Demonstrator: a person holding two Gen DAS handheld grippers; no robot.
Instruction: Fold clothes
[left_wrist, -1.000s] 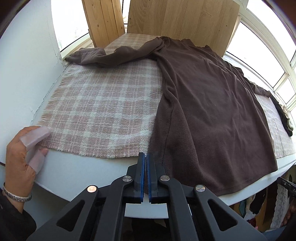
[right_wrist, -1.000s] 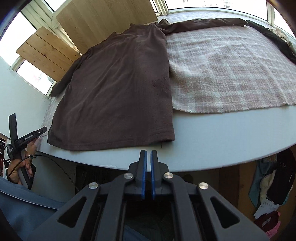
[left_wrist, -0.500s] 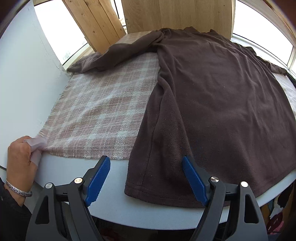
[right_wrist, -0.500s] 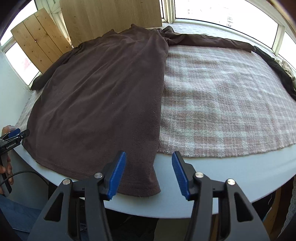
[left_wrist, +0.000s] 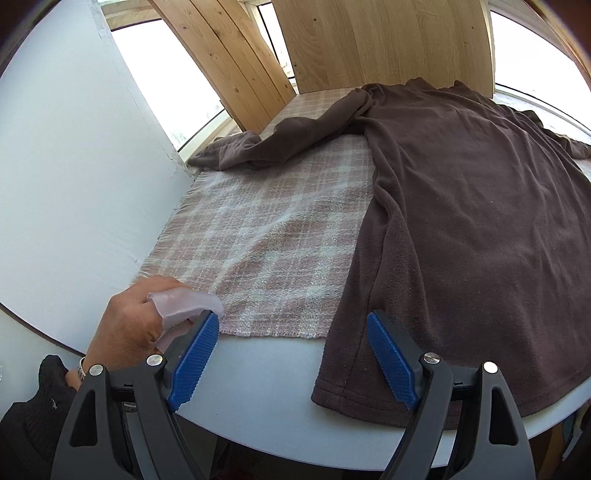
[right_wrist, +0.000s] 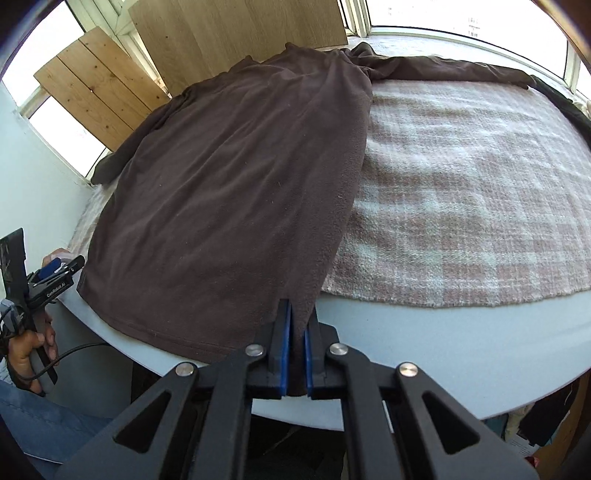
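Note:
A dark brown long-sleeved fleece top (left_wrist: 480, 221) lies flat on a pink and white plaid blanket (left_wrist: 266, 240), hem toward me, sleeves spread out. My left gripper (left_wrist: 293, 358) hangs over the table's front edge with its jaws opening wide. The top's near left hem corner (left_wrist: 332, 391) lies between the blue pads, and neither pad presses on it. In the right wrist view my right gripper (right_wrist: 298, 314) is shut on the top's (right_wrist: 229, 184) near right hem corner, with fleece pinched between the pads. My left gripper (right_wrist: 55, 269) shows there at the far left.
A person's hand (left_wrist: 140, 321) with a clear finger cover rests on the blanket's near left corner. A white wall (left_wrist: 74, 166) bounds the left side. Wooden boards (left_wrist: 369, 44) lean against the windows at the back. The grey table edge (right_wrist: 424, 332) runs in front.
Both grippers moved in toward the hem. The left went from shut to wide open at the left corner. The right opened, then shut on the right corner. The hand shifted right.

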